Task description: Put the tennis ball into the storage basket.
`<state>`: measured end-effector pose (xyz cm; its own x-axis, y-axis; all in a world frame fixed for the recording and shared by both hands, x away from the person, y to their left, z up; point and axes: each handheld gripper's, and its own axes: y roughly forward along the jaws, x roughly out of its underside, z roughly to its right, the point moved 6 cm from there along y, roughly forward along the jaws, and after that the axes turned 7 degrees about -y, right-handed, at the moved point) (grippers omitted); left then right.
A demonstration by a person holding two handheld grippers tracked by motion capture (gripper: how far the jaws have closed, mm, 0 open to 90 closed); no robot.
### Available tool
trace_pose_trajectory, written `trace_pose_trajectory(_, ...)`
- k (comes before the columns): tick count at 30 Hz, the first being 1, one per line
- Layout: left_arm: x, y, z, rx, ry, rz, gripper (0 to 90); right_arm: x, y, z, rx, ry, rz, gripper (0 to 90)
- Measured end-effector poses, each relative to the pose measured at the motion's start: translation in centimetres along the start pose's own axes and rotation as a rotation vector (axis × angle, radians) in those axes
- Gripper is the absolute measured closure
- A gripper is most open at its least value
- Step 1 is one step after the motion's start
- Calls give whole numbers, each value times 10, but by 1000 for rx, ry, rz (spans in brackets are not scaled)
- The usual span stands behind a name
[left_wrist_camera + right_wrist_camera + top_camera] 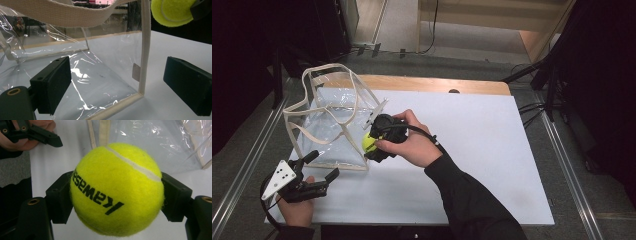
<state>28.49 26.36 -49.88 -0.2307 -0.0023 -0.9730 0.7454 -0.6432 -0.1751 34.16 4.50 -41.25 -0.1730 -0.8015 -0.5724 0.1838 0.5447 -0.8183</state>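
I have the right gripper (pixel 117 195) pinching the tennis ball (pixel 117 188) across its middle, one pad on each side, so the ball sits firmly and shows its printed lettering toward the camera. In the high view the ball (pixel 369 142) hangs just beside the near right corner of the clear bag (pixel 332 125), a little above the worktop (pixel 472 150). My guess is that the ball is meant for the bag, since I hold it right at the bag's wall.

The left gripper (pixel 319 172) rests low at the near left of the worktop with its jaws spread and nothing between them. Its own view looks through the gap at the bag's webbing-trimmed corner (pixel 141 93), so it seems placed to catch that edge or a strap (pixel 62 13) and steady the bag.

The bag stands upright but slumped, its cream handles (pixel 324 75) looping over the top, and I cannot tell how wide the mouth gapes. The right half of the worktop is bare, leaving plenty of room to swing. The bag sits near the worktop's left edge, so a push that way risks sliding it off.
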Motion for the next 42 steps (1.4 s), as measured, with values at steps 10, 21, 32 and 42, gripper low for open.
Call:
trace_pose_trajectory(10, 0, 0, 0, -1, 0, -1, 83, -11, -10, 6, 0, -6, 11, 230)
trace_pose_trajectory(21, 0, 0, 0, 2, -2, 1, 83, -22, -20, 12, 3, 1, 14, 231)
trace_pose_trajectory(32, 0, -1, 0, 2, -5, 1, 83, -32, -30, 17, 5, -3, 18, 231)
trace_pose_trajectory(42, 0, -1, 0, 3, -6, 3, 83, -41, -34, 23, 5, -5, 16, 230)
